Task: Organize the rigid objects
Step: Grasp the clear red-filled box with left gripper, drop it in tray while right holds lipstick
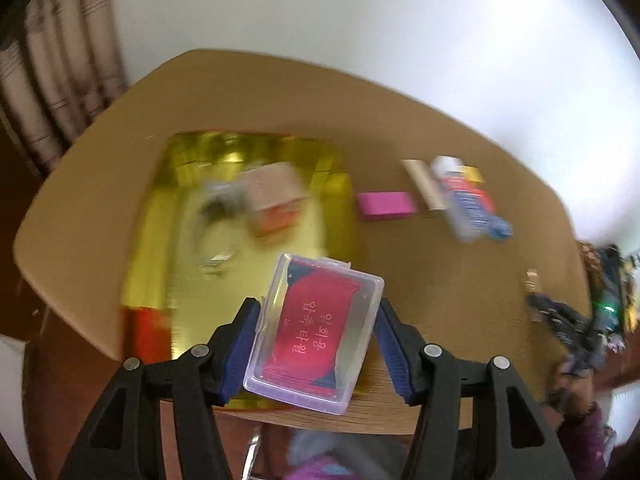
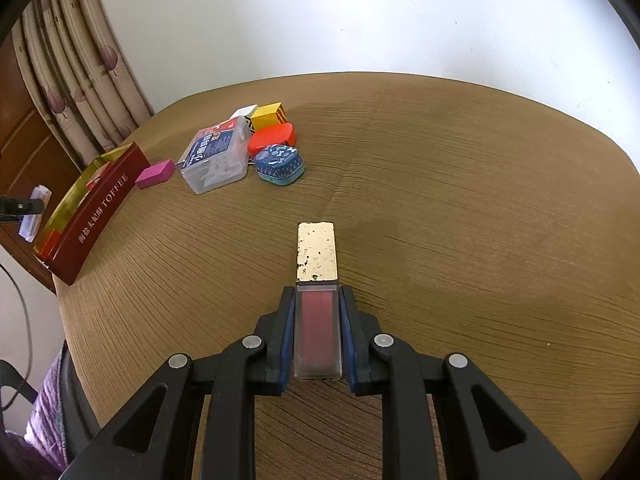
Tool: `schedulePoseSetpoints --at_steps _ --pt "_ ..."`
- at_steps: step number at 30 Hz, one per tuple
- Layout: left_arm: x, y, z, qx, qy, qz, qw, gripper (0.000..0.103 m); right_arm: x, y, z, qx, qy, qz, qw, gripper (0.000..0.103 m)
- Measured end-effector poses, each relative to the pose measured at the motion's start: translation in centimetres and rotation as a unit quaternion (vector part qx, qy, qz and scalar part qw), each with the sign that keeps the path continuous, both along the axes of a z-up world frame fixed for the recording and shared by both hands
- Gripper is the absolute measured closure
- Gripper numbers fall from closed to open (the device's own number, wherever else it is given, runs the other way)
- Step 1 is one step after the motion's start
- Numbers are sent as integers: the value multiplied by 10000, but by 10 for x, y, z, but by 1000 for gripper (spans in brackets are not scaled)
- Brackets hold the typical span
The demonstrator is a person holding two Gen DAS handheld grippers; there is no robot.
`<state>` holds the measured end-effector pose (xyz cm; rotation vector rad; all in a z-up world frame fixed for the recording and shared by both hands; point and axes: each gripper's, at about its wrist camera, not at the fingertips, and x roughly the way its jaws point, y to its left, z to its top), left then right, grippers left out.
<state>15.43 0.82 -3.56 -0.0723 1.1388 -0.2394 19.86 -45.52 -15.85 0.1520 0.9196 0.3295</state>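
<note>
My left gripper (image 1: 318,308) is shut on a clear plastic card case (image 1: 316,332) with red cards inside, held tilted above the near right part of a gold-lined tin (image 1: 256,138). In the right wrist view the same tin (image 2: 104,208) shows a dark red TOFFEE wall at the far left, with the case (image 2: 36,216) above it. My right gripper (image 2: 318,294) is shut on a lip gloss tube (image 2: 317,252) with a worn gold cap, low over the wooden table (image 2: 440,200). A beige and orange box (image 1: 276,196) and a blurred grey item (image 1: 220,200) lie in the tin.
Right of the tin lie a pink block (image 2: 155,174), a clear box with a blue label (image 2: 216,160), a blue patterned tin (image 2: 279,162), a red-orange box (image 2: 272,138), a yellow box (image 2: 270,115) and a white box (image 2: 244,112). Curtains (image 2: 80,72) hang behind the table's left end.
</note>
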Motion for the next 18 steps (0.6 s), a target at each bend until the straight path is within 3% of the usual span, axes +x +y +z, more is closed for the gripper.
schedulePoseSetpoints --at_steps 5,18 --pt "19 23 -28 -8 259 201 9995 44 0 0 0 -51 0 -20 10000 85" --pt "57 -7 -57 -31 465 -7 9989 44 0 4 0 -144 -9 -50 9999 85"
